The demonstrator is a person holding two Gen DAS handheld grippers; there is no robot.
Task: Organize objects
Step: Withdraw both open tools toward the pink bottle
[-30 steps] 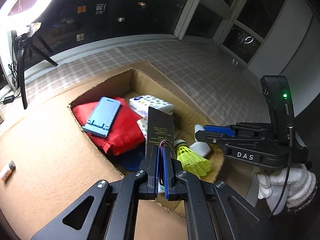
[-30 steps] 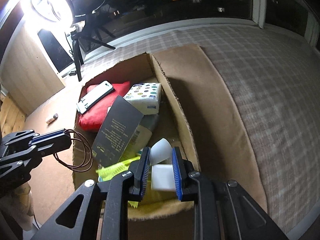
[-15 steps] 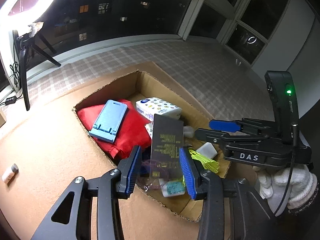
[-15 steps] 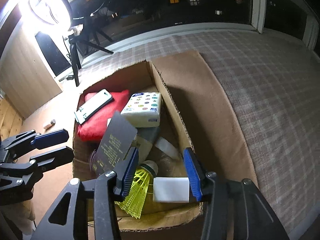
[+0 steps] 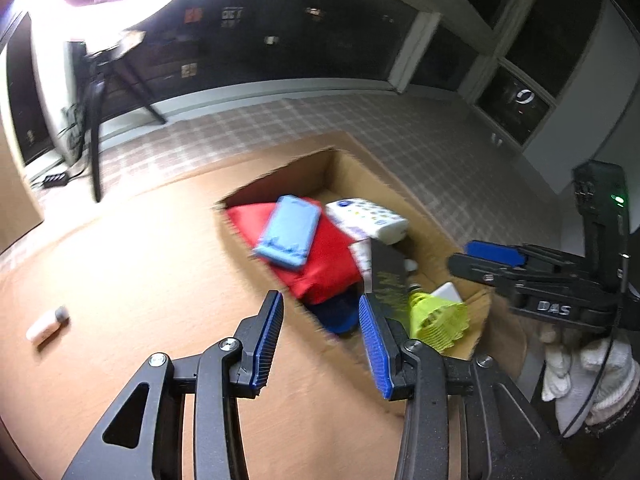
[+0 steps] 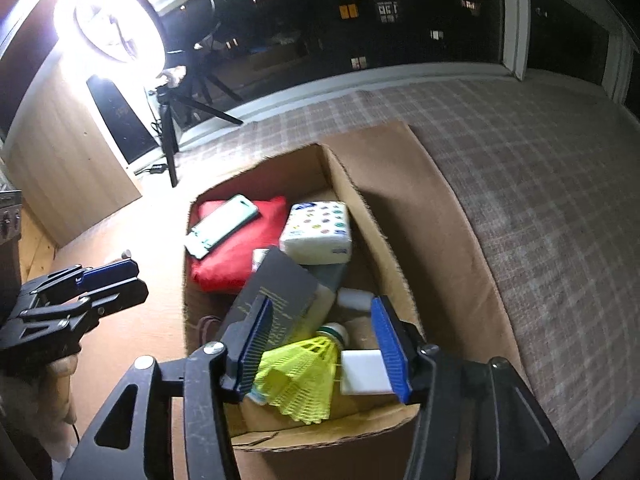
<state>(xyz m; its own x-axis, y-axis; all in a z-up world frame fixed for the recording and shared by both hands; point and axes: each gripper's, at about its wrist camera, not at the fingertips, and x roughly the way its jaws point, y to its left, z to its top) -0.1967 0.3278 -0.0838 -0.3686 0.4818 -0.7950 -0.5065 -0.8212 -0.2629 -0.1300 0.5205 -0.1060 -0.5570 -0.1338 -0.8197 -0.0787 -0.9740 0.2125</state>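
A brown cardboard sheet (image 5: 132,264) is covering the worktop, and an open brown cardboard box (image 6: 360,208) is sitting at its centre, flaps spread flat. Inside the box, a red fabric pouch (image 6: 236,248) is lying toward eleven o'clock, with a light blue plastic phone stand (image 6: 222,226) resting on top of it. Just beside the pouch, toward one o'clock, a white tissue pack with coloured dots (image 6: 316,232) is sitting. A dark flat carton with gold lettering (image 6: 276,292) is leaning across the middle of the box. At six o'clock, a neon yellow plastic shuttlecock (image 6: 300,376) is lying beside a small white block (image 6: 366,372).

The right claw (image 6: 324,344) is hanging over the box's near end; its jaws are opening, framing the shuttlecock and block without pressing either. The left claw (image 5: 320,340) is hovering over the box's near corner, jaws spread and holding nothing. A small white tube (image 5: 46,324) is lying alone on the sheet at nine o'clock, well apart from the box.
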